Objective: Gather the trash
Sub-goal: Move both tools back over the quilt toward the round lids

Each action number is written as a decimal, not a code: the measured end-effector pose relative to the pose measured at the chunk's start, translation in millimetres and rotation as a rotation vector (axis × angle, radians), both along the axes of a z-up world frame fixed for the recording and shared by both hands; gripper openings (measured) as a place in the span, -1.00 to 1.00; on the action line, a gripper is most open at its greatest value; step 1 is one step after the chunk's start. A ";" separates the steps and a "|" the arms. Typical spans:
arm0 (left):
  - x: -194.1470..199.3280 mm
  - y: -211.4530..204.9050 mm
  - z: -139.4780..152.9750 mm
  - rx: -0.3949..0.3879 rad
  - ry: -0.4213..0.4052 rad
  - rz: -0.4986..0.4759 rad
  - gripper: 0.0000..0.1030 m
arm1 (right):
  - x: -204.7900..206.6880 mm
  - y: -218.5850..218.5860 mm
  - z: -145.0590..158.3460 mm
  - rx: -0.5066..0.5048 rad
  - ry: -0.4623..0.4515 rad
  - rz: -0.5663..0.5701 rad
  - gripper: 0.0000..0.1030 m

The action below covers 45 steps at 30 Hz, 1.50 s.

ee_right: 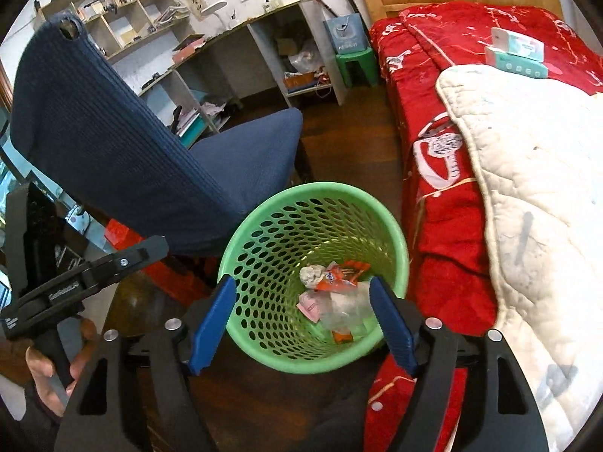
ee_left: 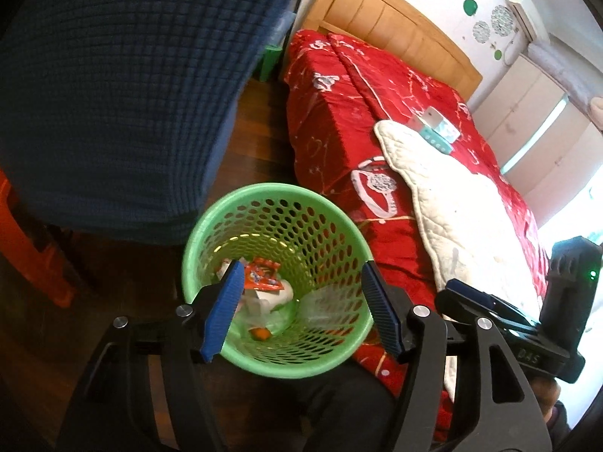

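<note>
A green perforated wastebasket (ee_left: 331,226) stands on the wood floor between a blue chair and the bed; it also shows in the right wrist view (ee_right: 264,263). Inside lie an orange snack wrapper (ee_left: 262,273) (ee_right: 339,275), a crumpled white paper ball (ee_right: 311,275), clear plastic (ee_right: 345,310) and other scraps. My left gripper (ee_left: 301,305) is open and empty, held above the basket mouth. My right gripper (ee_right: 303,324) is open and empty, also above the basket. Each gripper's body shows at the edge of the other's view.
A blue fabric chair (ee_right: 132,143) stands left of the basket. A bed with a red cover (ee_right: 452,86) and a white quilt (ee_right: 535,173) lies to the right, with tissue packs (ee_right: 518,54) on it. A desk with shelves (ee_right: 241,45) and a green stool (ee_right: 358,62) stand at the back.
</note>
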<state>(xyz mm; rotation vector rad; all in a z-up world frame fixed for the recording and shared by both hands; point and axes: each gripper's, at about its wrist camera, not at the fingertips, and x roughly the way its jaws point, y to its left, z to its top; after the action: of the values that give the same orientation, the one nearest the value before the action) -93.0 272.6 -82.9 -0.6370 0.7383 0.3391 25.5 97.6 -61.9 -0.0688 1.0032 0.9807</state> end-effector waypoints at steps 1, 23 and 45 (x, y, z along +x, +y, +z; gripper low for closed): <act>3.0 -4.2 0.5 0.004 -0.001 -0.011 0.24 | 1.0 -3.4 0.7 0.001 -0.003 -0.004 0.40; 58.8 -68.2 -1.9 0.009 0.031 -0.181 0.28 | 57.8 -190.0 22.5 -0.045 -0.084 -0.400 0.54; 130.1 -137.8 -3.3 0.005 0.066 -0.340 0.36 | 161.9 -350.2 12.2 -0.352 -0.220 -0.582 0.55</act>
<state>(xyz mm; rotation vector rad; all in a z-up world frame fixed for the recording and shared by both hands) 37.1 134.8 -86.2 -0.4864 0.8933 0.0488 187.5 -252.6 -49.7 -0.1624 0.9076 0.2543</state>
